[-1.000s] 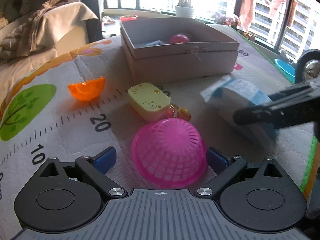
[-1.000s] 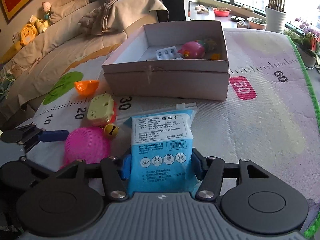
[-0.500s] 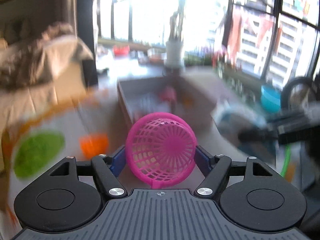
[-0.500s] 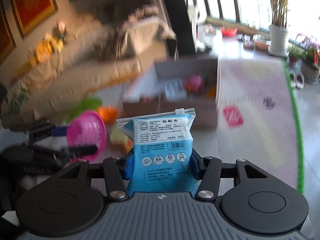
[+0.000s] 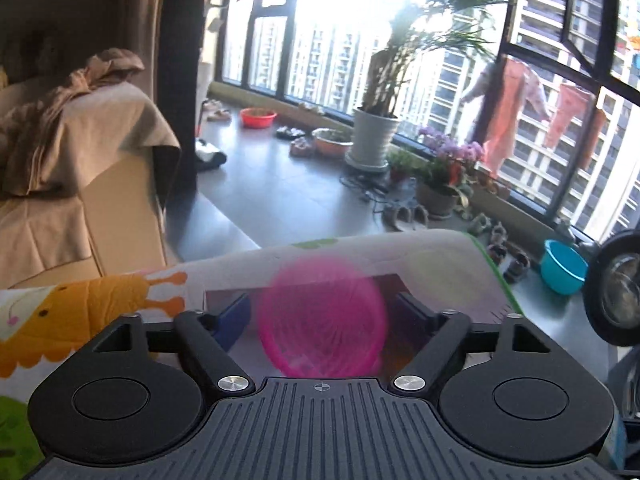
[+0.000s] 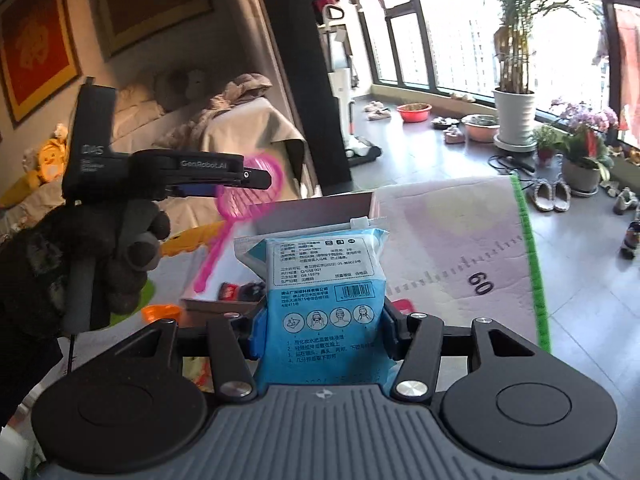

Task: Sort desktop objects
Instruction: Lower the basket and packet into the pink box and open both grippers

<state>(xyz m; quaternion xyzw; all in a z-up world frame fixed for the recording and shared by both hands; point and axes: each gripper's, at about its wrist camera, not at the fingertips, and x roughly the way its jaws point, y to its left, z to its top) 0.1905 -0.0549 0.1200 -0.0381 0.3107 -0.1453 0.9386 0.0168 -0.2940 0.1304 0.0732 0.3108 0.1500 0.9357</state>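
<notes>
In the left wrist view the left gripper (image 5: 322,314) sits at lower centre with its jaws opening; the pink basket (image 5: 322,316) is a blurred disc between them, clear of both blue pads, so the grip is off it; behind it shows the far wall of the cardboard box (image 5: 224,300), lying on the printed play mat (image 5: 100,304), with a sofa at left and potted plants along the window at right; in the right wrist view the right gripper (image 6: 320,326) at lower centre is clamped on the blue wipes packet (image 6: 320,280), which stands upright between the pads with its sealed top toward the box (image 6: 320,210); at left of that frame a gloved hand (image 6: 80,256) holds the other gripper above the box, the pink basket a smeared shape at its tip; an orange cup (image 6: 162,313) lies on the mat at lower left, beside the box.
</notes>
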